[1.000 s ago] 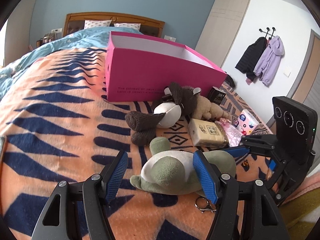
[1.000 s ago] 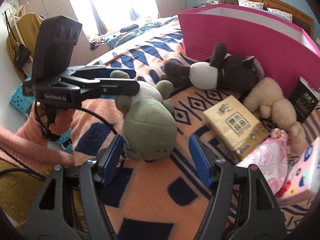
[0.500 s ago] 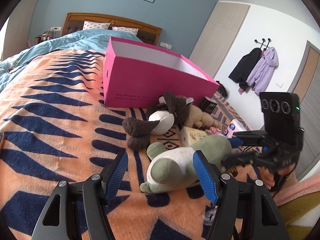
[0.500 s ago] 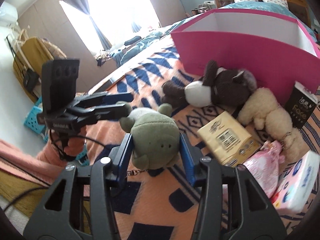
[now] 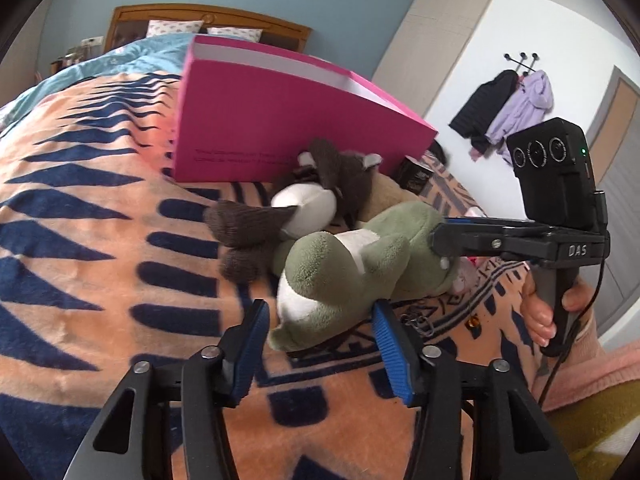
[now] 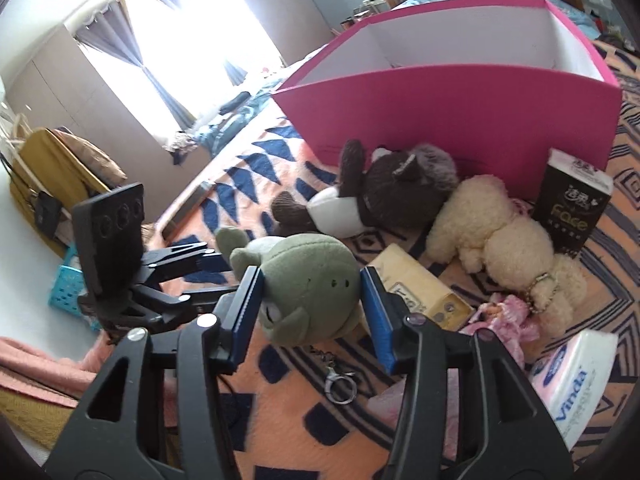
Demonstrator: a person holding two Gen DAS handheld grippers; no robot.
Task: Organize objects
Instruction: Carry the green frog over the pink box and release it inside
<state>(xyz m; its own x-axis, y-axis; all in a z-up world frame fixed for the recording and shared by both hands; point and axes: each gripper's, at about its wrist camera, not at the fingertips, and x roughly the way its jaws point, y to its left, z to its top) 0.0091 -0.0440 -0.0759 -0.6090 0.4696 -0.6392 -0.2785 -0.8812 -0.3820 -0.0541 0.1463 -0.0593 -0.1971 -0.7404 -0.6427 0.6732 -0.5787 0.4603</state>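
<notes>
A green plush toy (image 6: 308,284) with a white belly (image 5: 356,276) hangs above the bedspread. My right gripper (image 6: 312,312) is shut on its head and holds it lifted; in the left wrist view the right gripper (image 5: 444,240) reaches in from the right. A keychain (image 6: 340,380) dangles under the toy. My left gripper (image 5: 320,344) is open, its blue pads on either side of the toy's lower end without pressing it. The open pink box (image 6: 480,80) stands behind on the bed (image 5: 80,240).
A dark brown and white plush (image 6: 384,196), a cream plush (image 6: 500,236), a yellow tissue pack (image 6: 420,288), a black box (image 6: 572,204), a pink doll (image 6: 504,316) and a Vinda tissue pack (image 6: 572,380) lie before the box. Coats (image 5: 508,112) hang on the wall.
My right gripper closed on the green plush and lifted it off the bedspread toward the box. My left gripper stayed open and dropped lower under the toy.
</notes>
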